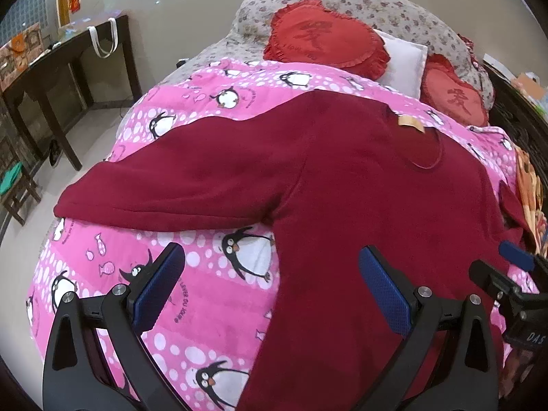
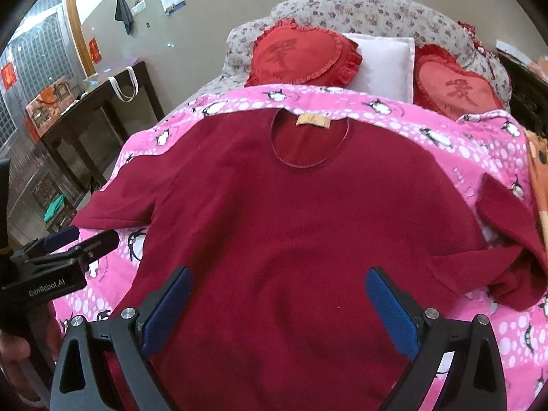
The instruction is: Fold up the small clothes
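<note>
A dark red long-sleeved sweater (image 2: pixel 291 212) lies flat, front up, on a pink penguin quilt (image 2: pixel 441 140); a tan label (image 2: pixel 312 121) shows at its neckline. It also shows in the left wrist view (image 1: pixel 359 178), its left sleeve (image 1: pixel 164 185) stretched out sideways. Its right sleeve (image 2: pixel 510 246) lies bunched and folded back. My left gripper (image 1: pixel 272 274) is open and empty above the sweater's left side edge. My right gripper (image 2: pixel 277 294) is open and empty above the sweater's lower body. Each gripper shows in the other's view: the left (image 2: pixel 80 238), the right (image 1: pixel 496 263).
Two red heart cushions (image 2: pixel 298 56) (image 2: pixel 455 85) and a white pillow (image 2: pixel 383 61) lie at the bed's head. A dark wooden table (image 2: pixel 102 109) with a white bag stands left of the bed. An orange patterned cloth (image 2: pixel 537 171) lies at the right edge.
</note>
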A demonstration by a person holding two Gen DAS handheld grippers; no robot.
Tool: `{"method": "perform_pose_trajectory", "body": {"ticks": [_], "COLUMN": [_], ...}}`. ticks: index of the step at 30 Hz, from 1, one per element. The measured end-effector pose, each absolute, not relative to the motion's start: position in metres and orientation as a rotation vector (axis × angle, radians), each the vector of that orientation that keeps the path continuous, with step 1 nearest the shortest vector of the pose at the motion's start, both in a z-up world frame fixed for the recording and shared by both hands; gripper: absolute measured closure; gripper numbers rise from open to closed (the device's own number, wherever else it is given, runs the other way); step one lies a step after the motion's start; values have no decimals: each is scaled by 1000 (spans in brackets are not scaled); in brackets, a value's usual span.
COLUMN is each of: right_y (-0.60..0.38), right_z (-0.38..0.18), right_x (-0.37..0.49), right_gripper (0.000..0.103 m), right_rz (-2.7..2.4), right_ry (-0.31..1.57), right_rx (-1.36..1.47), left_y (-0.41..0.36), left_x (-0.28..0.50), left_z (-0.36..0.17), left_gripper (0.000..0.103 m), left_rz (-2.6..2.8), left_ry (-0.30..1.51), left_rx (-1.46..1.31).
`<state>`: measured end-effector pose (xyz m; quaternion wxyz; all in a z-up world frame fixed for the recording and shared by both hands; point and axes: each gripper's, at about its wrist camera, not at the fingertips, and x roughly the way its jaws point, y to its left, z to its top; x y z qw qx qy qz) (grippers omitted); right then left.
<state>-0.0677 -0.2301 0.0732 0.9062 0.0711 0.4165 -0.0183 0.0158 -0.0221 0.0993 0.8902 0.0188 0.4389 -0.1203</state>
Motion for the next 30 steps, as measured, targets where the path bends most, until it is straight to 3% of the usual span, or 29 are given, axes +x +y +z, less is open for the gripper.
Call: {"method": "perform_pose_trajectory", "body": {"ticks": [30], "right_y": [-230], "right_z": [52], "right_x": [-43], "right_gripper": [2], "right_rz": [-68], "right_ry": [889], "right_rx": [167], "left_y": [15], "left_x": [46], "left_z": [83], "left_gripper": [1], "left_rz": [-164], "left_ry": [947], "left_rx": [-33]}}
